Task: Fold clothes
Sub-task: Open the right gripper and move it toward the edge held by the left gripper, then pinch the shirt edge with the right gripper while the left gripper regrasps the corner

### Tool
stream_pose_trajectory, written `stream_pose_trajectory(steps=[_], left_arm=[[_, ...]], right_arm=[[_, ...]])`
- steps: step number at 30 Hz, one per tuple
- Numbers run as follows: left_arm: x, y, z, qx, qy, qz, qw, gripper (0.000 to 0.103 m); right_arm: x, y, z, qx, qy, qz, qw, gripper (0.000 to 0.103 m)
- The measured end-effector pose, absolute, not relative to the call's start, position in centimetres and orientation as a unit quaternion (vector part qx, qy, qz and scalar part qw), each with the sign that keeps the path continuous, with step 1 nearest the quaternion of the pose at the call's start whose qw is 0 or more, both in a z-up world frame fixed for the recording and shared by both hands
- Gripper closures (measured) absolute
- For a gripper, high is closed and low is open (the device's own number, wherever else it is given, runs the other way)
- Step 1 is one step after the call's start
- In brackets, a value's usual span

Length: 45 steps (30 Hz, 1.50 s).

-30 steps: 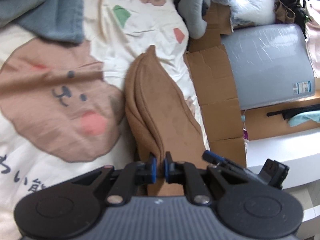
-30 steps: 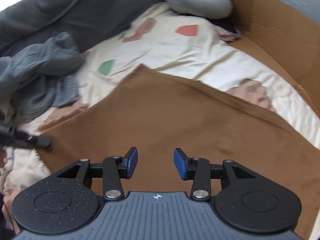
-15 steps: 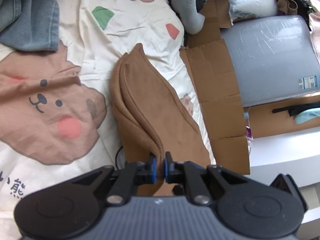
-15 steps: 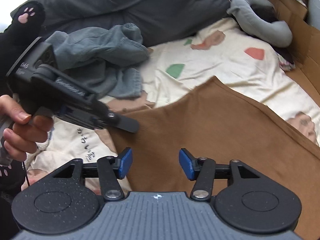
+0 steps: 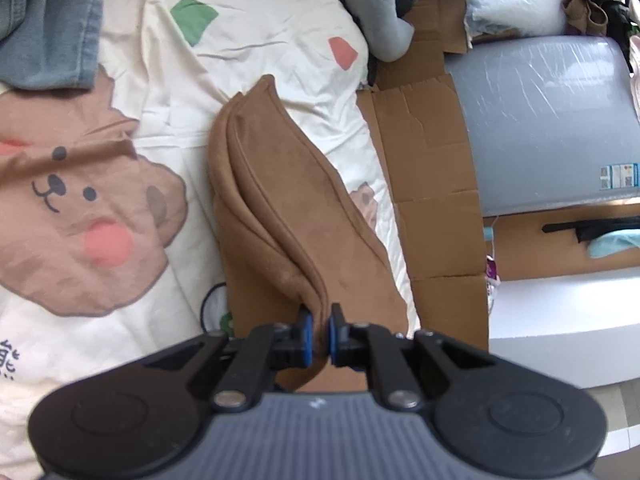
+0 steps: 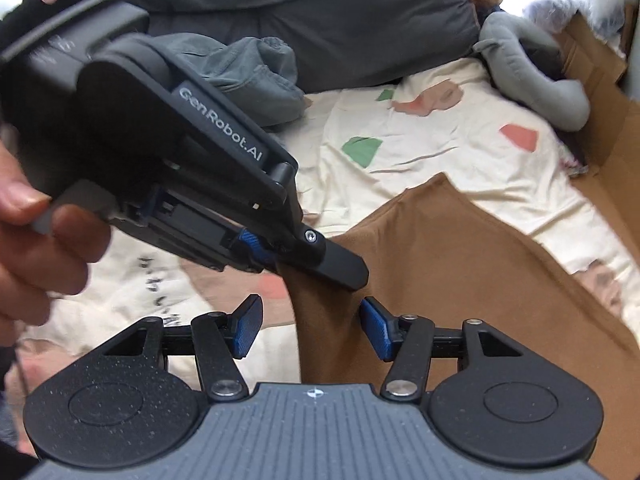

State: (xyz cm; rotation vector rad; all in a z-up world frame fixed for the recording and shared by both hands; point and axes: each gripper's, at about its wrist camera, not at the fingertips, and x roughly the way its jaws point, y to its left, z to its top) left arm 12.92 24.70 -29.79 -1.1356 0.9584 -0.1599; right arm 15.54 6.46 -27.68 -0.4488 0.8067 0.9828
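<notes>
A brown garment lies doubled over on the cream cartoon bedsheet, and my left gripper is shut on its near corner, lifting that edge. In the right wrist view the same brown garment spreads to the right, with its held corner hanging down between my blue pads. My right gripper stands open around that hanging edge, not touching it. The left gripper's body, held by a hand, fills the upper left just above my right fingers.
A blue-grey denim garment lies crumpled at the top left of the bed. A grey plush toy and flattened cardboard line the bed's right side. A wrapped grey mattress and a white ledge lie beyond.
The left gripper has carried the garment's corner closer to my right gripper, now just above its open fingers. The right gripper has opened a little wider, with the cloth edge between the pads.
</notes>
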Motion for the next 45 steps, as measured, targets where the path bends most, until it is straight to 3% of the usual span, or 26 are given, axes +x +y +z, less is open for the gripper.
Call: stream_pose_trajectory(steps=[5,12,16,17,20,21,32,45], left_arm=[[12.9,24.6,-29.7,-0.525,0.434,-0.072,0.728,0.095],[12.6,24.8,-29.1,-0.536,0.43,-0.09,0.72,0.096],[12.1,26.1,-27.7,-0.526,0.407,-0.104,0.739,0.09],[12.1,26.5,-27.6,-0.523,0.404,-0.099,0.744,0.084],[12.4,27.3,-27.9,-0.507,0.413,-0.065,0.754,0.046],[12.5,27.4,-28.3,-0.504,0.419,-0.052,0.754,0.041],[16.0,28.5,-32.1,-0.507,0.433,-0.033,0.745,0.033],[22.0,30.0,-35.9,-0.516,0.437,-0.033,0.736,0.034]], right_arm=[[15.5,7.2,-28.0,-0.224,0.367,0.437,0.79,0.059],[15.8,7.7,-28.2,-0.246,0.353,0.423,0.798,0.098],[16.3,7.1,-28.0,-0.241,0.351,0.42,0.801,0.1],[16.5,7.0,-28.0,-0.239,0.352,0.419,0.802,0.1],[16.8,6.6,-27.9,-0.234,0.355,0.416,0.804,0.1],[16.9,6.5,-27.8,-0.232,0.356,0.416,0.804,0.1],[16.5,5.9,-27.7,-0.23,0.357,0.416,0.804,0.1],[16.9,5.3,-27.7,-0.217,0.364,0.413,0.806,0.1]])
